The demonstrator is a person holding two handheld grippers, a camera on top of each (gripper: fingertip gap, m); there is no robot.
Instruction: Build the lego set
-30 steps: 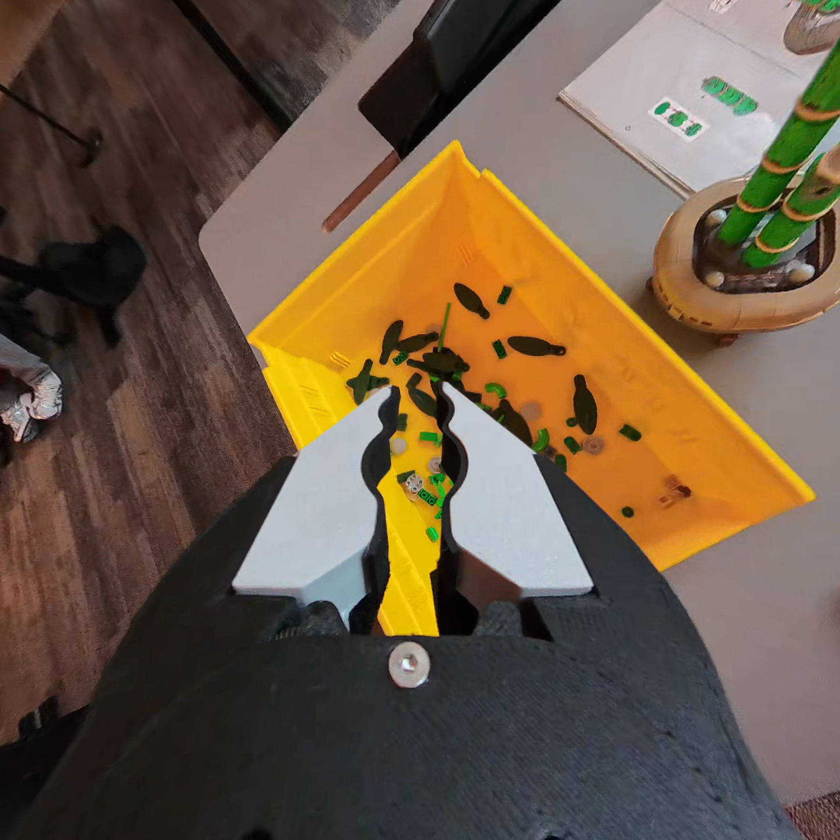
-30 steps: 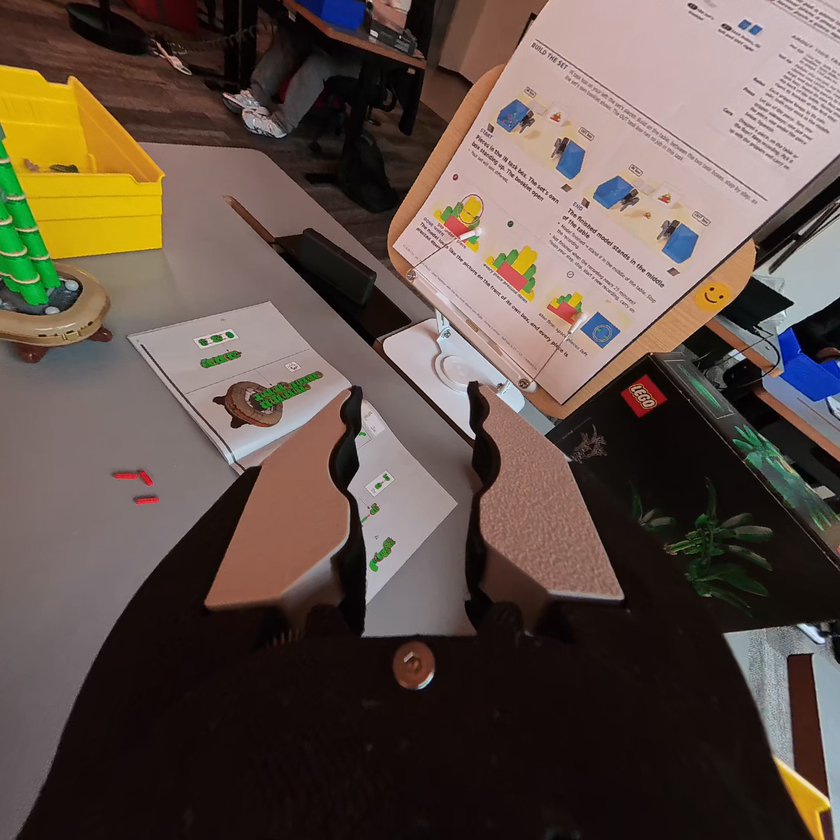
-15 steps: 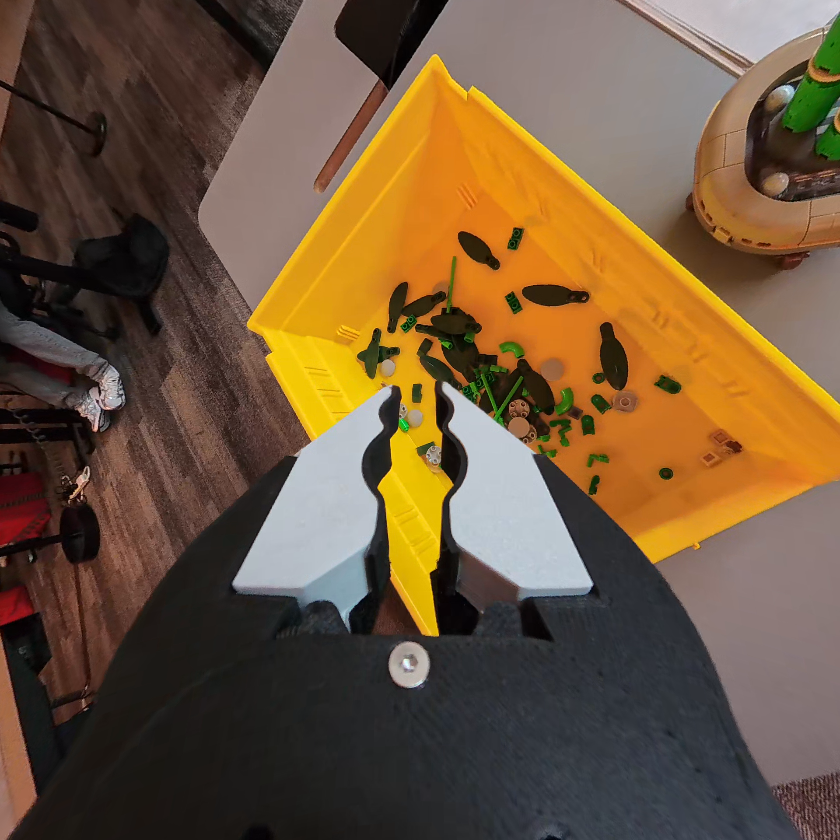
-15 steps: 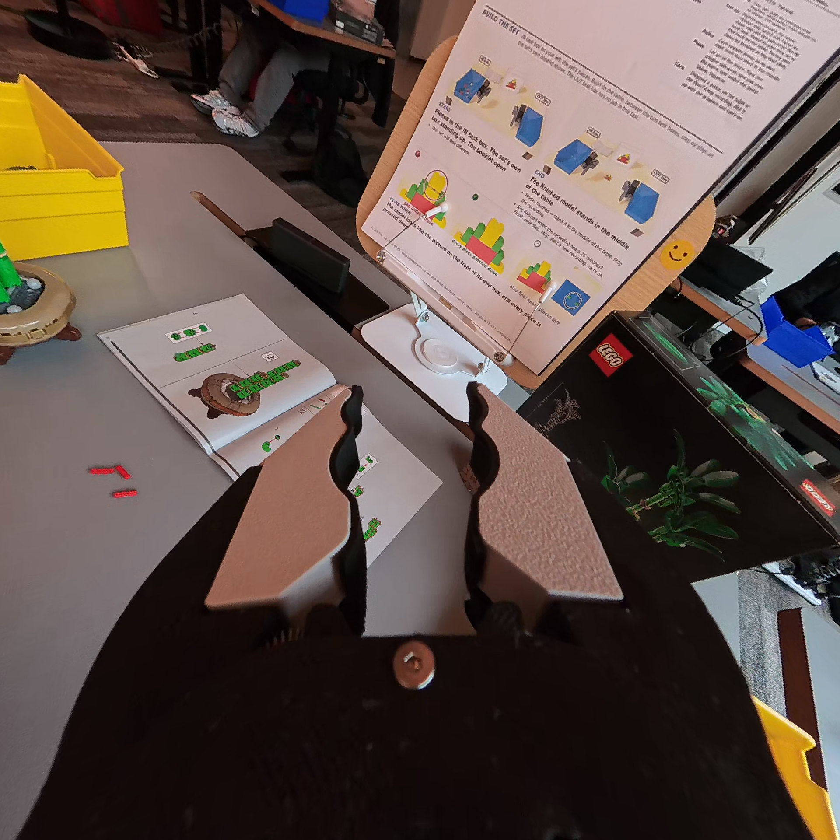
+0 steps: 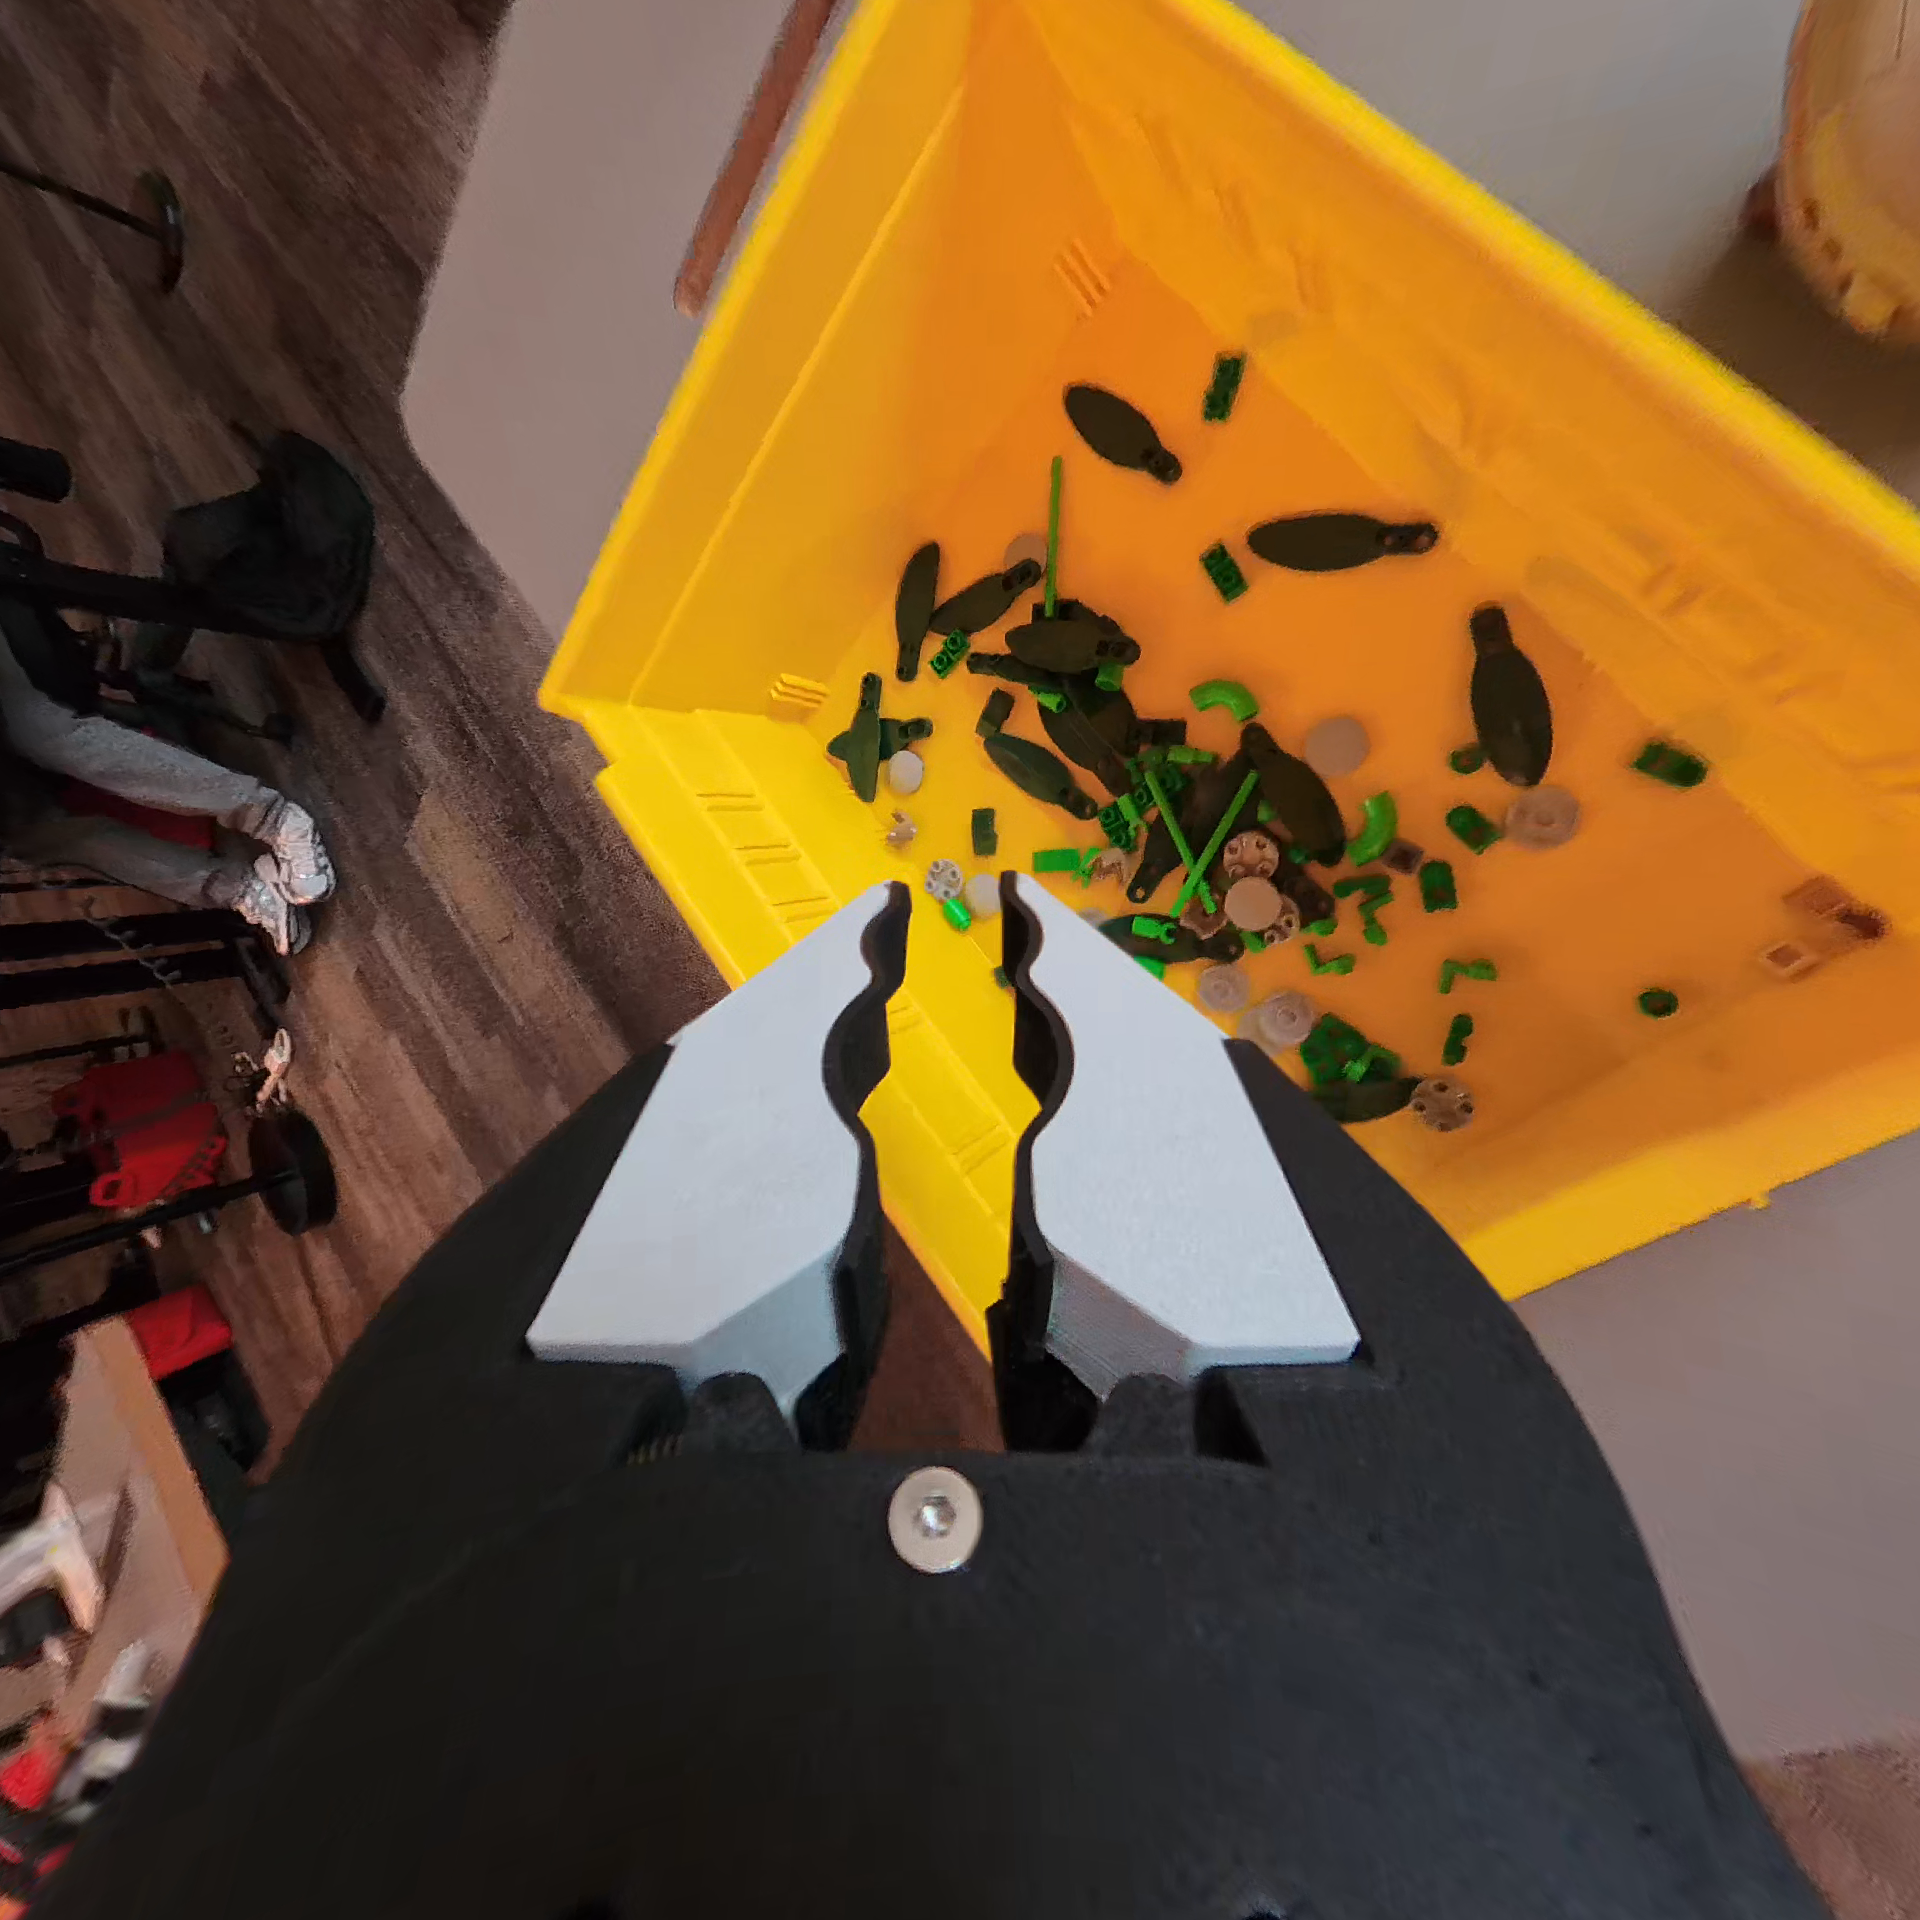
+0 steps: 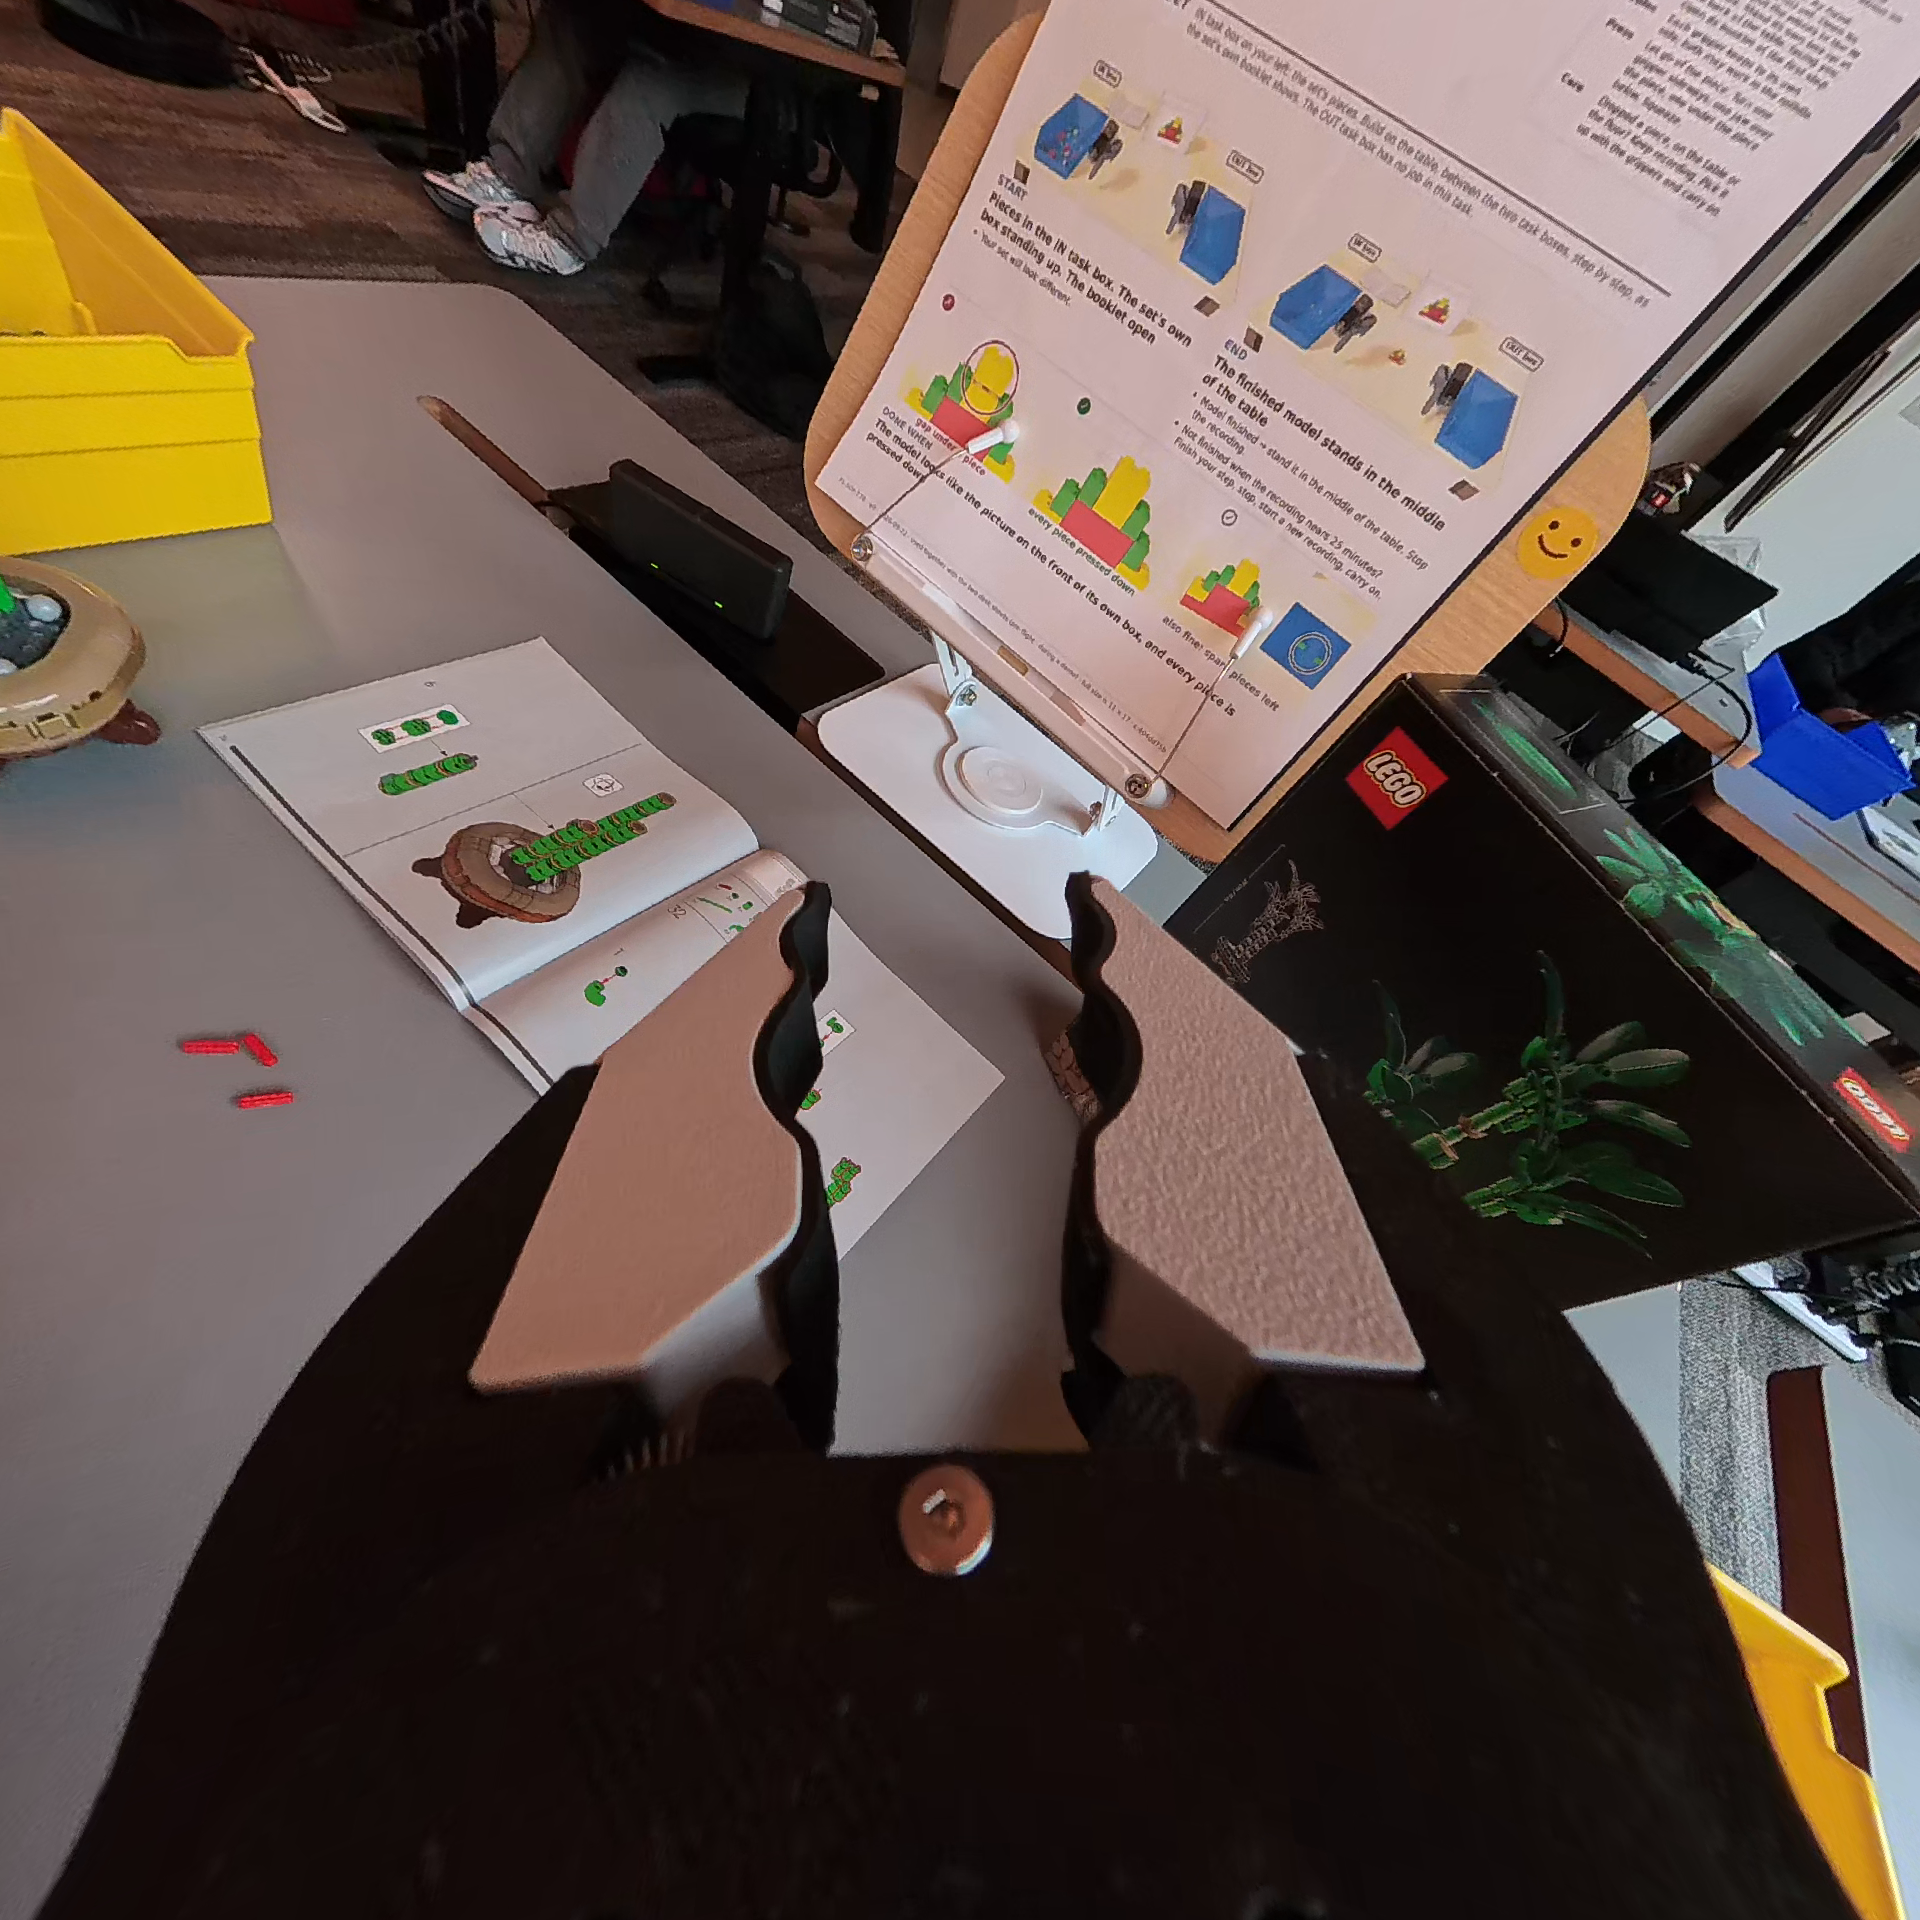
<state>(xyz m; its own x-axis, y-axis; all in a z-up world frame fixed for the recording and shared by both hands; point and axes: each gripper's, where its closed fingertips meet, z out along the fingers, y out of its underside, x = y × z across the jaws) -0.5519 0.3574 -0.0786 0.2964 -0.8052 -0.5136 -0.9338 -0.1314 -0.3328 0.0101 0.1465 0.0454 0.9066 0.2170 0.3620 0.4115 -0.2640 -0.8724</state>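
Lab: instruction board [image 6: 1299, 343] (desks [image 6: 1766, 790] behind)

Printed writing covers the instruction sheet [image 6: 1299, 343] on its stand; behind it, the black box [image 6: 1558, 997] carries red brand logos.

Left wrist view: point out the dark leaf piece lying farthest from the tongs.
The dark leaf nearest the yellow bin's far corner; the other leaves lie closer in.

One yellow bin [image 5: 1299, 312], one booklet [image 6: 499, 831], three red pins [image 6: 239, 1065] — one set box [image 6: 1507, 997].
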